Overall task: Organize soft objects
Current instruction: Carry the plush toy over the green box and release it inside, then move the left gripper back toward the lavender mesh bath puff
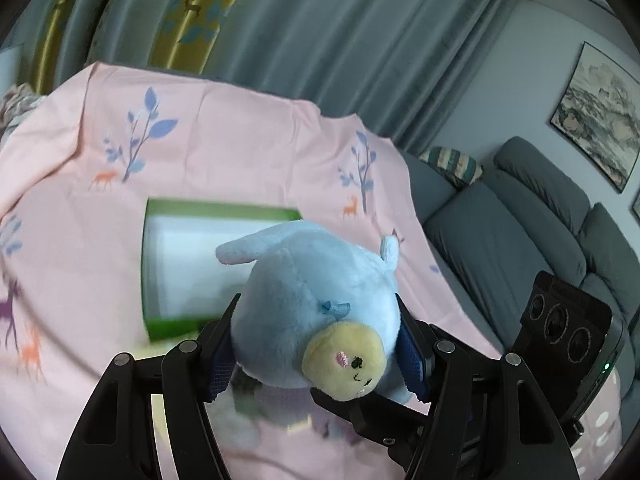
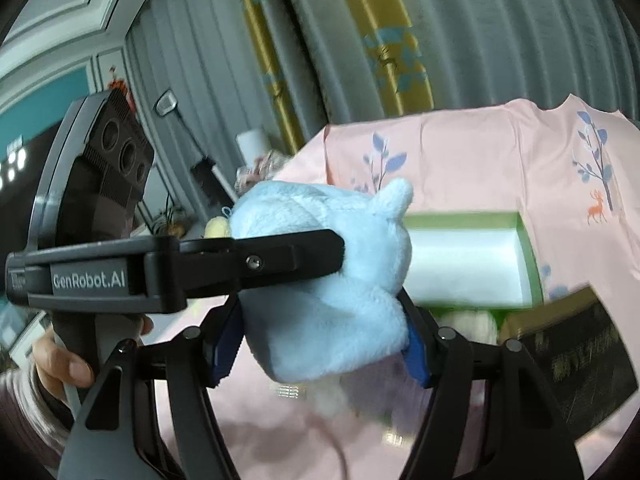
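A light blue plush toy with a yellow face is held in the air over a pink printed cloth. My left gripper is shut on the plush toy near its face. My right gripper is shut on the same plush toy at its back end. The left gripper's finger crosses the plush in the right wrist view. A green box with a white inside lies open on the cloth behind the plush, and shows in the right wrist view too.
A dark box lid lies on the cloth at the right. Another pale soft object lies by the green box, blurred. A grey sofa stands to the right, curtains behind.
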Available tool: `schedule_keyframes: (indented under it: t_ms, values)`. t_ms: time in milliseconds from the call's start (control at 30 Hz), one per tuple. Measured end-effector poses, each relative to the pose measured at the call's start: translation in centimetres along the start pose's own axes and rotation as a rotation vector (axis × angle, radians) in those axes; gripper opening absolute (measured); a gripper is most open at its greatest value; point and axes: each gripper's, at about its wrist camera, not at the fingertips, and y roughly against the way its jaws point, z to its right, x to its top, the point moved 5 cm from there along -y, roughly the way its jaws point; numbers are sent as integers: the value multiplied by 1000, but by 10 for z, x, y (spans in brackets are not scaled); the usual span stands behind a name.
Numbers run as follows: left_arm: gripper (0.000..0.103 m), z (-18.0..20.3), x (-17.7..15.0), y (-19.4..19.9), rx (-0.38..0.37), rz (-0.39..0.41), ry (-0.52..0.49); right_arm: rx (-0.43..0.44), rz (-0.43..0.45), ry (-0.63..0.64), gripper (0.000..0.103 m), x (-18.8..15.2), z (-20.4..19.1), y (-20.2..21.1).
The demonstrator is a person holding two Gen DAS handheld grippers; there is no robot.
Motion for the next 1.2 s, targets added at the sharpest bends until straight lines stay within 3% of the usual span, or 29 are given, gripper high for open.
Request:
schedule_keyframes:
  t_ms: [133,267,567,667,733,767,900,967,1200]
  values:
    - [68,-5,30,-17,-14,-4,15,-24,11,7,67,27,12,-18]
    - [68,-32,44,-51,5,-44,51,-32,-41,-36,67,34,37,-54]
    - [68,-98,30,-136,30,-166,194,-79,-171,-137,71,5,94,-130]
    - [69,-109,22,-153,80,-196,215,-126,-221,-121,74,-1,100,-146]
    - [76,-114,16,-160,131,-230,232,-179,-243,-96,77,-3,103,-150]
    - [86,-116,14,-162,143,-234,237,-214,-248,-81,81,-4,104,-150]
    - [102,-118,15,-144,191,-156,219,-241,-224,-87,85,-3,113,-134]
    - [102,-114,18,-127,214,-99,186,-242,-200,-97,86,-6,114,-116]
    - [102,-88,4,-67,405,26,-4,-254,-124,-50,88,-22,90,-55]
